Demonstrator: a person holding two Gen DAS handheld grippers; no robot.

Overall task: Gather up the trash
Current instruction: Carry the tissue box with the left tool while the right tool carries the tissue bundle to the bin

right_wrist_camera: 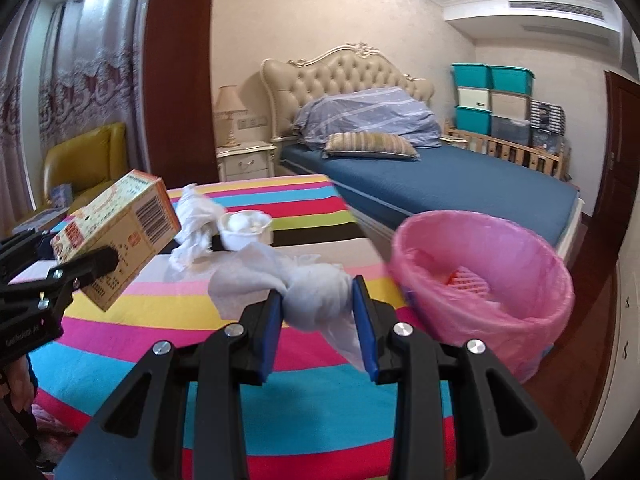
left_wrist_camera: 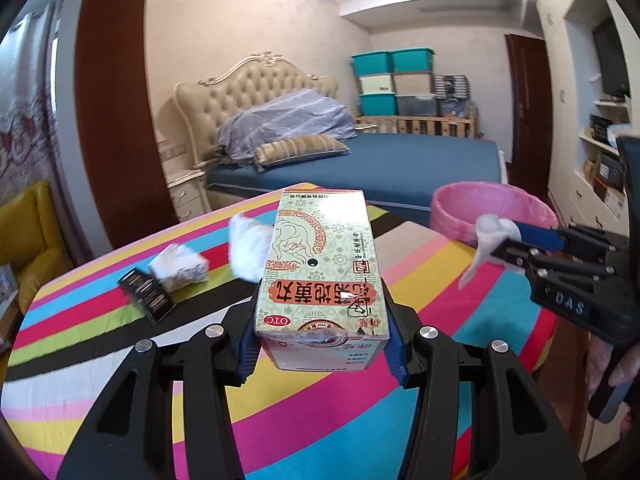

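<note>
Left gripper (left_wrist_camera: 322,344) clamps medicine box (left_wrist_camera: 322,268) by its side walls above striped table (left_wrist_camera: 280,420); light, crushable carton. Right gripper (right_wrist_camera: 320,316) pinches soft tissue wad (right_wrist_camera: 312,296) mid-bundle, near pink-lined bin (right_wrist_camera: 532,240).

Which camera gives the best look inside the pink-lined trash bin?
The right wrist view: the trash bin sits close, so you see down its liner to something red at the bottom. The left wrist view shows only the far bin's rim, partly behind the tissue in the right gripper.
</note>
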